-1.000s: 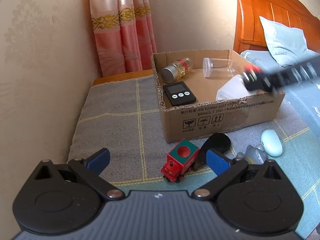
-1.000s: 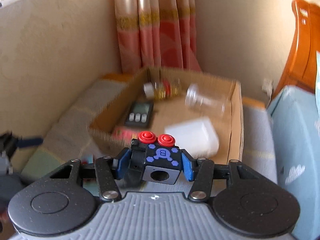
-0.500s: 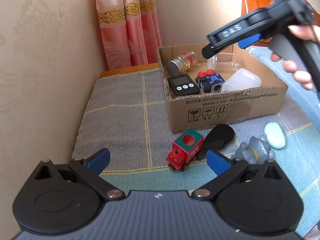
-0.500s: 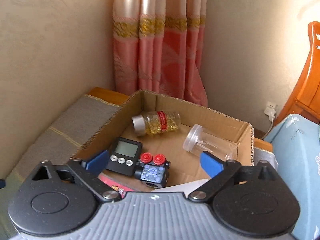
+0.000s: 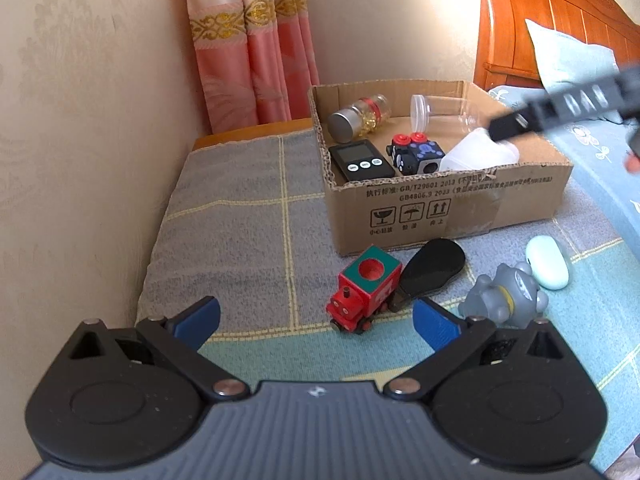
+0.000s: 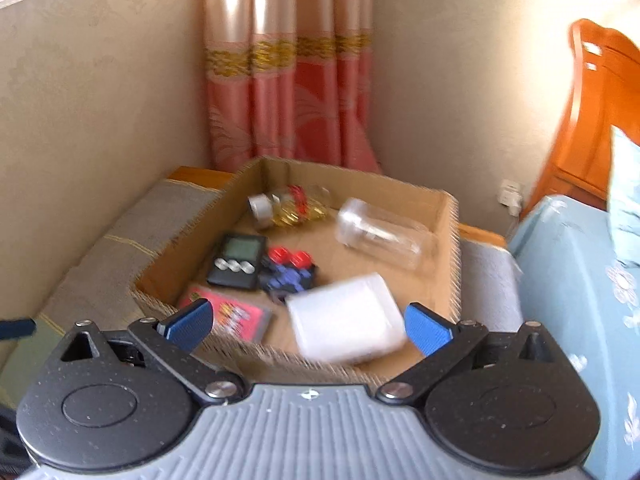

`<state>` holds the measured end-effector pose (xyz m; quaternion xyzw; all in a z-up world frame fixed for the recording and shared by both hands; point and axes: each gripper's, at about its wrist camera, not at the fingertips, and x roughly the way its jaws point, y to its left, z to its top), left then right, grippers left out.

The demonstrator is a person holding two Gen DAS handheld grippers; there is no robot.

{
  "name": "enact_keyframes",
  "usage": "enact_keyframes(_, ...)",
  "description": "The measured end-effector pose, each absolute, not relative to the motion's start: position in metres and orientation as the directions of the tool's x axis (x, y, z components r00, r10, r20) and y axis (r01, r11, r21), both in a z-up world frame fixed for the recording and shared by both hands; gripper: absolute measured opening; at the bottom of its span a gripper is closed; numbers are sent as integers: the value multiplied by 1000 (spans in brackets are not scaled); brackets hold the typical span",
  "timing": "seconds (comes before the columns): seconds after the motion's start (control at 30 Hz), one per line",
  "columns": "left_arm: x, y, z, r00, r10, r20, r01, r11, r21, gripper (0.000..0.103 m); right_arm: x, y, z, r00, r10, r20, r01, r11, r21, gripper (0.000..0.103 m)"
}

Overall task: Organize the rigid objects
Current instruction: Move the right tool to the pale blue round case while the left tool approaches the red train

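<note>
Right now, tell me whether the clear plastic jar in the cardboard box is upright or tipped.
Tipped. The clear plastic jar lies on its side on the floor of the brown cardboard box, its round mouth facing sideways.

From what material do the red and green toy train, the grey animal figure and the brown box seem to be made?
The red and green toy train looks like painted wood: blocky shape, glossy paint. The grey animal figure seems soft matte plastic or rubber, with rounded moulded forms; I cannot tell which. The brown box is corrugated cardboard: the fluted cut edge shows along its rim.
</note>
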<state>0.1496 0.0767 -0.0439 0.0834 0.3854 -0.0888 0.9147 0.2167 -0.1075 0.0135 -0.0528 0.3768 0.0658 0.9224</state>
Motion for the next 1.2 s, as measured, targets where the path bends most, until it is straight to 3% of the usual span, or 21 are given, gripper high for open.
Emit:
enact_keyframes(0.5, 169, 77, -73, 635, -69, -769, 206, 975, 82, 102, 195, -158, -78, 582, -69, -810, 103, 995, -10, 103)
enact_keyframes(0.7, 183, 68, -68, 648, -92, -756, 207, 977, 58, 102, 190, -169, -87, 577, -29, -816, 97, 995, 34, 103)
enact_keyframes(0.87, 203, 56, -66, 673, -80, -735, 189, 980, 66, 102, 184, -167, -93, 558, -73, -826, 53, 997, -52, 103)
enact_keyframes(1.2, 196, 69, -81, 646, -17, -763, 114, 991, 74, 102, 178, -172, -95, 584, -46, -810, 29, 999, -37, 103)
